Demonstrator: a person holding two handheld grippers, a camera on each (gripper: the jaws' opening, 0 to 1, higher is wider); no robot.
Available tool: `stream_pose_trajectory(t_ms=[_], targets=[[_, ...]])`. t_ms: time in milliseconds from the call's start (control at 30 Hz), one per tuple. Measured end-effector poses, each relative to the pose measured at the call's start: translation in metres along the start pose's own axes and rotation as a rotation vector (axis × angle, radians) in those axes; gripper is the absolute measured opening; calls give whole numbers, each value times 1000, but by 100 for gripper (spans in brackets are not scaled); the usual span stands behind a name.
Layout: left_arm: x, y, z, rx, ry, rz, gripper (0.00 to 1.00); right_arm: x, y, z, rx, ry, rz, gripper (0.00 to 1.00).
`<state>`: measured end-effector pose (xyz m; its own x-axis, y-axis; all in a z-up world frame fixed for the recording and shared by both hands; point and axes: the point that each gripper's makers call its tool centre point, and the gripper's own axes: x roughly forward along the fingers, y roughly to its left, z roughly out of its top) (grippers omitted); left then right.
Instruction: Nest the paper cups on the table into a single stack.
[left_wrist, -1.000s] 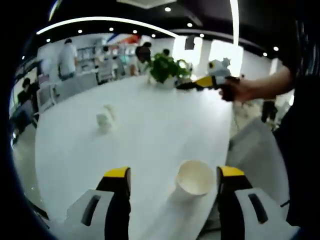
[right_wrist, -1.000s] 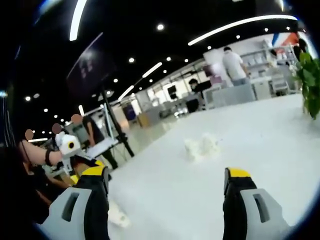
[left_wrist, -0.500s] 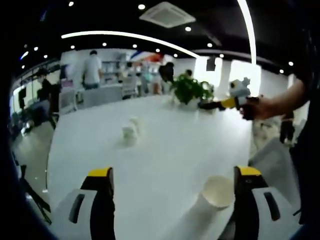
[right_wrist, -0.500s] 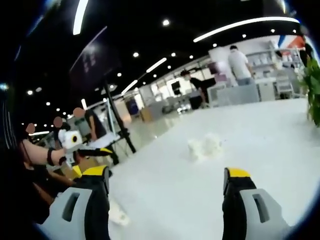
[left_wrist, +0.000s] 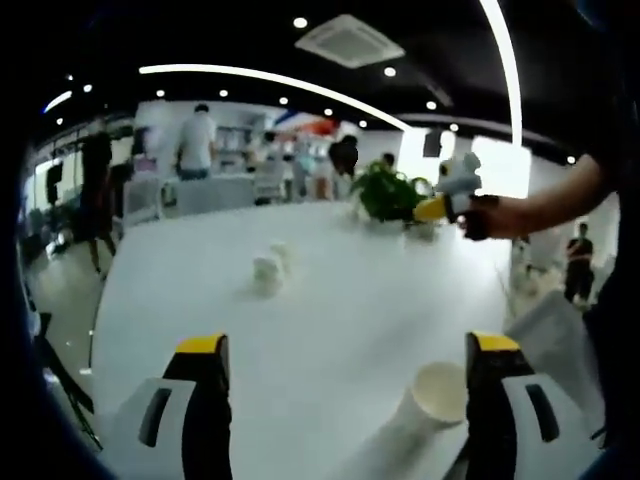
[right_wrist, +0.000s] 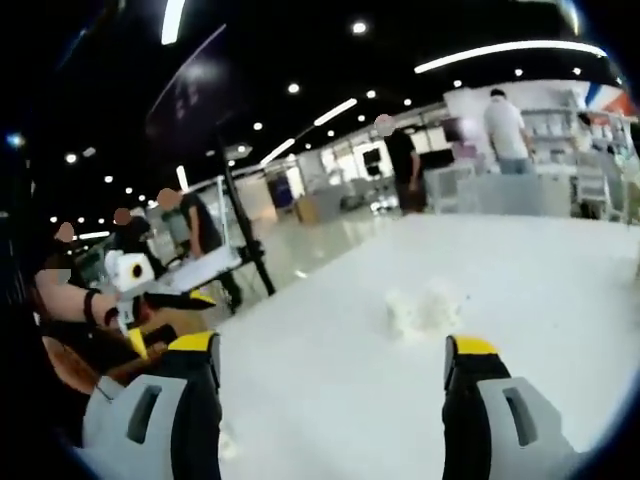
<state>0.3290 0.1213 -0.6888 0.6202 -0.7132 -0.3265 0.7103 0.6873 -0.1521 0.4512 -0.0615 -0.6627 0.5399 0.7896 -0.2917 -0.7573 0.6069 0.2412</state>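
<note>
1. Both my grippers are spread wide and empty — the left gripper (left_wrist: 340, 375) has a lying paper cup (left_wrist: 428, 400) just inside its right finger; a careless close could crush it or roll it off the edge.
2. Two more cups (left_wrist: 268, 270) lie far ahead of the fingers, blurry in the right gripper (right_wrist: 330, 375) view.
3. White surface (left_wrist: 330, 300), plant (left_wrist: 385, 195) beyond — open office, people standing about.
</note>
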Motion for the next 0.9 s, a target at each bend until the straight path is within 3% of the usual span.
stream_pose_trajectory(t_ms=[300,500,700,900], targets=[[7,3,-5,-21,4,11,98,66,-22,12,-61,65,57,83],[10,4,-8,-30,13,20,98,110,-41,4,-167,169,101,77],[12,10,-15,-64,23,44,97,142,-62,0,-180,187,115,74],[14,14,-12,-69,16,58,96,161,-64,-14,-220,253,137,74]])
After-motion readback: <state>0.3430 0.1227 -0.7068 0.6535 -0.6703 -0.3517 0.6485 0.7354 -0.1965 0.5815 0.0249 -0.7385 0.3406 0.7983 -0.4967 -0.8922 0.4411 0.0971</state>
